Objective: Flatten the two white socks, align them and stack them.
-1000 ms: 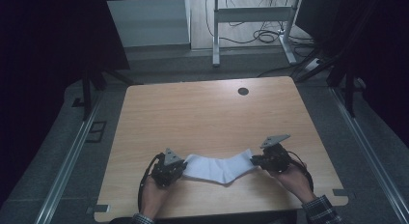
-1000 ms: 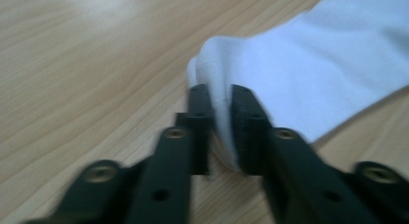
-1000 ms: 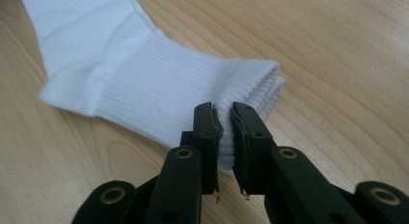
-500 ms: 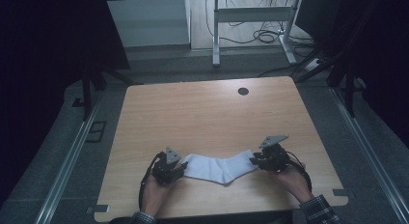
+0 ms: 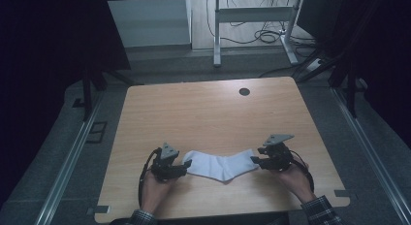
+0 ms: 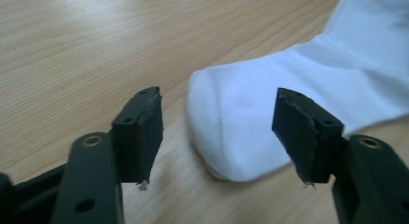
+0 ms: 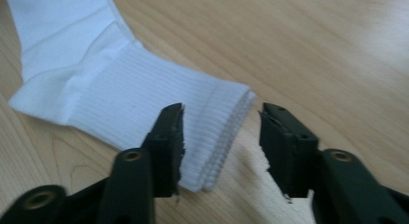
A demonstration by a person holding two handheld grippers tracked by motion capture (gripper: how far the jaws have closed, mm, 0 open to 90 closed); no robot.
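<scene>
The white sock [image 5: 220,165] lies flat on the table [image 5: 203,113] near its near edge, long axis left to right, its toe between the spread jaws of the left gripper [image 5: 183,166] and its ribbed cuff between the right gripper's [image 5: 255,160] open jaws.

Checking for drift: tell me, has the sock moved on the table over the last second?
No. The sock sits at the same spot below the table's hole.
</scene>
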